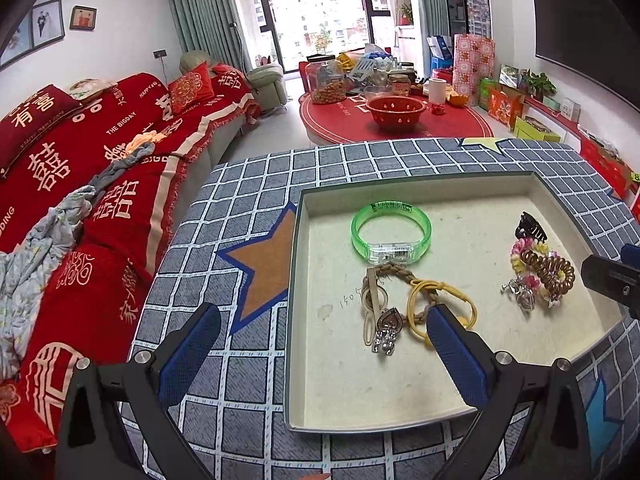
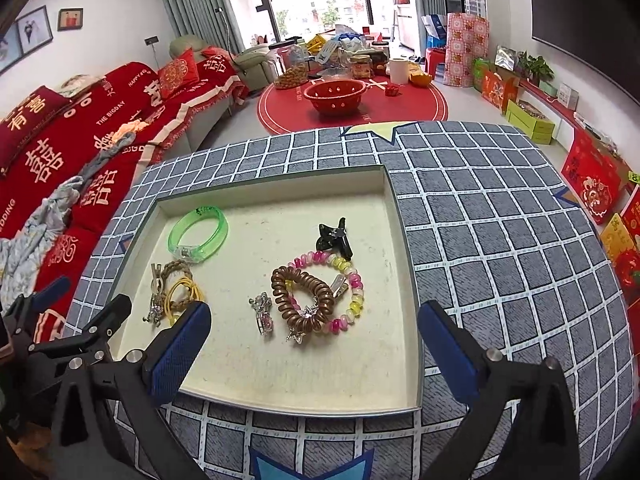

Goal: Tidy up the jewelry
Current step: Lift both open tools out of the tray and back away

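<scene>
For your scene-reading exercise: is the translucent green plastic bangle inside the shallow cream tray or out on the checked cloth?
Inside. The translucent green plastic bangle lies flat on the floor of the shallow cream tray, within its walls, in both views.

Tray [image 2: 394,216] near half bare, open from above; green bangle [image 2: 199,232], hair ties [image 2: 316,298] crowd far half.

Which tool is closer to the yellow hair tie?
Left. The left tool has one finger right at the yellow hair tie; the right tool hangs farther right, by the brown coil tie.
</scene>
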Motion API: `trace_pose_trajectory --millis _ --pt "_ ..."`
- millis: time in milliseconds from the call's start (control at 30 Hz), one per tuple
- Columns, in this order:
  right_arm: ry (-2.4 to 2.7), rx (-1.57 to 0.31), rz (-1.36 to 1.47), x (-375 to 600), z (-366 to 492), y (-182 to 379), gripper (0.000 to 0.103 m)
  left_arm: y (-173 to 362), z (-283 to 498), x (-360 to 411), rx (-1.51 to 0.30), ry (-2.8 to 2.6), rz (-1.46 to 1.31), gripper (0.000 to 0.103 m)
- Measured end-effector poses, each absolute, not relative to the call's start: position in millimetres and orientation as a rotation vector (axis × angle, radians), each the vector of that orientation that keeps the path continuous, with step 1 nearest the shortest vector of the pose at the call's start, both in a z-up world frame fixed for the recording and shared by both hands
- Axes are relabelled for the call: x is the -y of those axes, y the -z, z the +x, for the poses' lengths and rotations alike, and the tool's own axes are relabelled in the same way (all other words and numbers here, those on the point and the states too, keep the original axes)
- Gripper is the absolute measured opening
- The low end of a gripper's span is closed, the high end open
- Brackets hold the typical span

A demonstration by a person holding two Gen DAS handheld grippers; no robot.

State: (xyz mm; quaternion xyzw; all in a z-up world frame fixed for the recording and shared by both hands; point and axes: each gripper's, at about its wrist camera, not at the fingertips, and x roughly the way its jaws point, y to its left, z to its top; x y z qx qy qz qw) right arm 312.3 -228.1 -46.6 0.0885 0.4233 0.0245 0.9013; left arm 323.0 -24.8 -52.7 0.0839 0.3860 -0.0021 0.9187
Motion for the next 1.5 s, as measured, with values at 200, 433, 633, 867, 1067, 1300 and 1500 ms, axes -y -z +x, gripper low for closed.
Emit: trace_pose_trajectory --millis 200,433,633,867,1067,1300,1500 --pt "-0.066 -0.904 0.198 228 309 48 0.103 54 315 22 -0.81 0.007 0.156 0.103" --pt "-0.057 -0.919 0.199 228 302 56 0.103 51 302 24 -0.798 0.014 0.164 0.103" --pt "-0.041 -0.894 0.189 228 291 56 0.103 45 287 18 -0.788 0.028 0.13 0.103" --pt "-0.044 -0.859 0.165 223 278 51 0.103 45 267 15 -0.805 0.047 0.087 0.103" --pt "-0.038 -0.849 0.15 219 263 52 0.103 48 246 17 -0.804 0.047 0.087 0.103" --pt "0.007 -0.804 0.135 222 237 50 0.103 48 227 18 -0.804 0.057 0.067 0.103" --pt "0.024 -0.792 0.127 223 224 52 0.103 49 216 18 -0.807 0.059 0.055 0.103"
